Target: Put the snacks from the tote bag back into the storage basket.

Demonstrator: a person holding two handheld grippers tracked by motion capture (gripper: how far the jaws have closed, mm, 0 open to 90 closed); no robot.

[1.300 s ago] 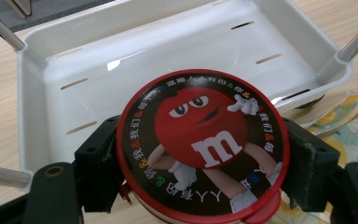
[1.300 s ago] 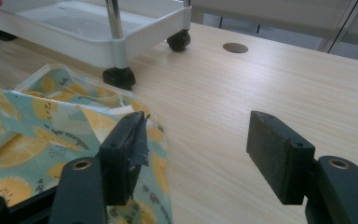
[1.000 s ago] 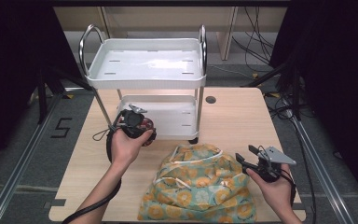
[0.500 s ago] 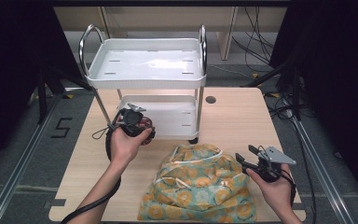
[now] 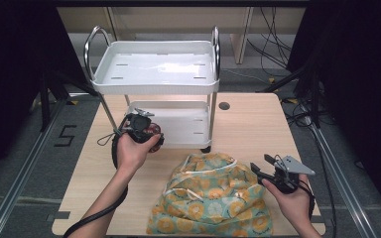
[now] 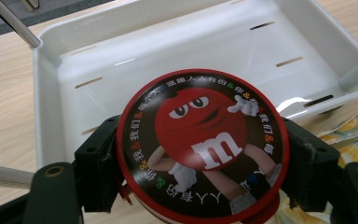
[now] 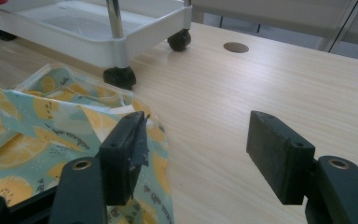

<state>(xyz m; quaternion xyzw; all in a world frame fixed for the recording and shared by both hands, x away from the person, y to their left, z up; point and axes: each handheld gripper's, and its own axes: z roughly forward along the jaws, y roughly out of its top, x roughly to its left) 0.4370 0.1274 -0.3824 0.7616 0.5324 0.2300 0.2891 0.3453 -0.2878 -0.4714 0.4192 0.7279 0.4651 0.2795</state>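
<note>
Fingers [image 6: 98, 172] of left gripper [image 6: 200, 186] clamp round tin [image 6: 203, 147] over cart's lower tray [image 6: 51, 70]; right gripper [image 7: 205, 154] fingers apart, seemingly empty.

Count of things on the worktop

One white cart [image 5: 154, 69] with two trays and two visible black castors; one round red tin [image 6: 200, 144]; one orange-patterned cloth bag [image 5: 213, 203]; two tools, left [image 5: 146, 133] and right [image 5: 260, 168]; one round hole [image 5: 223, 105] near the worktop's far edge.
</note>
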